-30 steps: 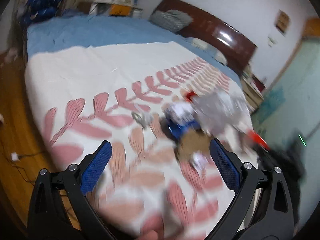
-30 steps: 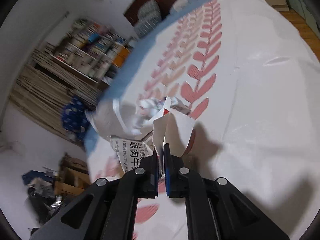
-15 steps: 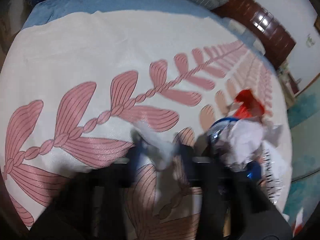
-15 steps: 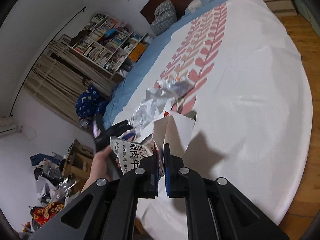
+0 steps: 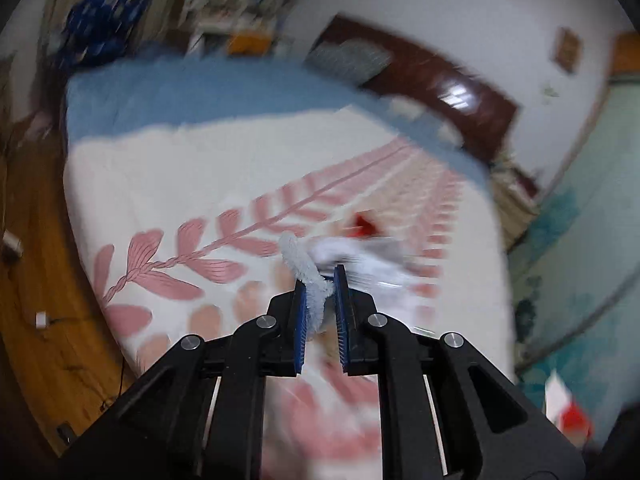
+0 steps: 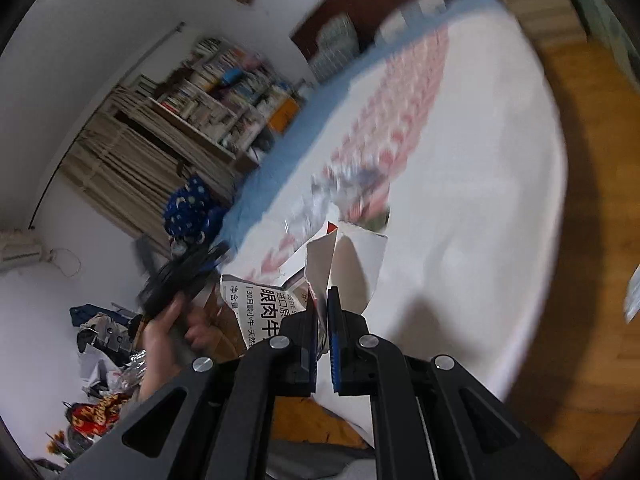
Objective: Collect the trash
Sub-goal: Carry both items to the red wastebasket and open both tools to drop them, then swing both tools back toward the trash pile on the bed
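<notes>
Left claw [image 5: 320, 280] is clamped on a twisted white tissue [image 5: 301, 264], lifted above the bed [image 5: 160, 168] near its foot edge. Right claw [image 6: 322, 300] is clamped on the paper bag [image 6: 352, 264] rim. Carry the tissue over the bag mouth; release only once it is inside.

Wrapper pile [image 5: 360, 252] on bed [image 5: 180, 168]; headboard [image 5: 440, 92] behind, bookshelf [image 6: 216, 96] beyond.

The left wrist view looks along its fingers [image 5: 301, 312] from just above the bed [image 5: 168, 176], toward the headboard [image 5: 440, 92]. The right wrist view looks over the bed from its other side toward the bookshelf [image 6: 216, 96]. Both share the leaf-patterned cover and the headboard.
</notes>
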